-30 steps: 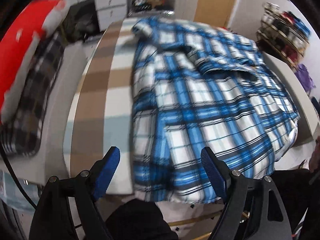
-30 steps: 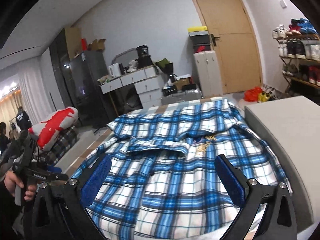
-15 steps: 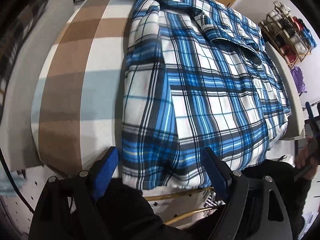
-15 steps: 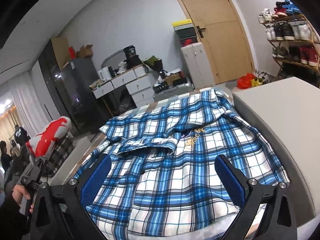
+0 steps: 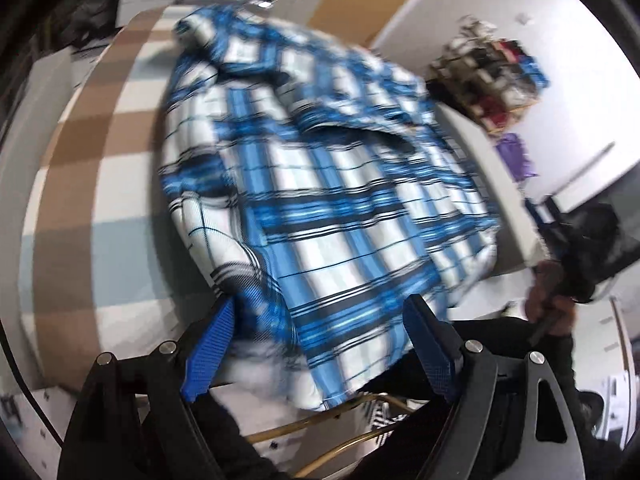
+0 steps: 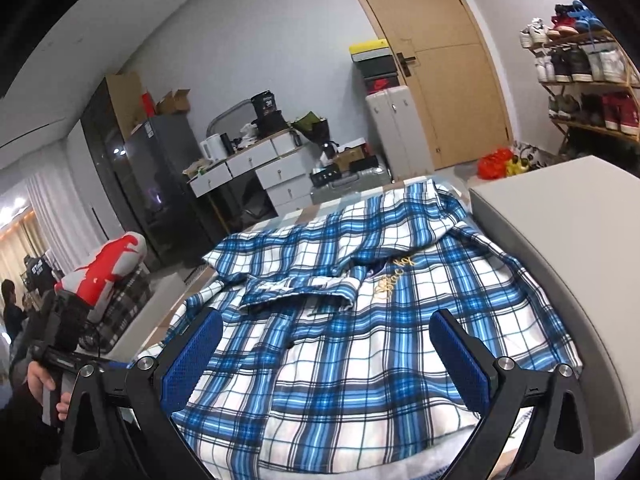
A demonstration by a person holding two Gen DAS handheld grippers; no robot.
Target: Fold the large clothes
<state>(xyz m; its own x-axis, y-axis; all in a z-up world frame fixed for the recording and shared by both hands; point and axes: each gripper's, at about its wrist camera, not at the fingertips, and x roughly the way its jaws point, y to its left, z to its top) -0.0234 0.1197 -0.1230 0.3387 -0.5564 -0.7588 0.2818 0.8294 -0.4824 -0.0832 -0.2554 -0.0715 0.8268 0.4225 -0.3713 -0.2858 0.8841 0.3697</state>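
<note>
A large blue and white plaid shirt (image 5: 320,184) lies spread on a table covered with a brown, white and pale blue checked cloth (image 5: 92,152). My left gripper (image 5: 320,344) is open at the shirt's near hem, which lies between its blue pads; the view is blurred. In the right wrist view the shirt (image 6: 360,320) shows its collar and gold lettering. My right gripper (image 6: 328,352) is open and empty, hovering over the shirt's near part. The other hand-held gripper (image 6: 56,344) shows at the far left.
A grey box (image 6: 560,248) borders the shirt on the right. A red and white pillow (image 6: 104,264) lies to the left. Drawers (image 6: 260,168), a door (image 6: 432,64) and a shoe rack (image 6: 588,76) stand beyond the table.
My left gripper has swung back up and closer to the shirt's near hem, which now bunches up between its pads. My right gripper has barely moved.
</note>
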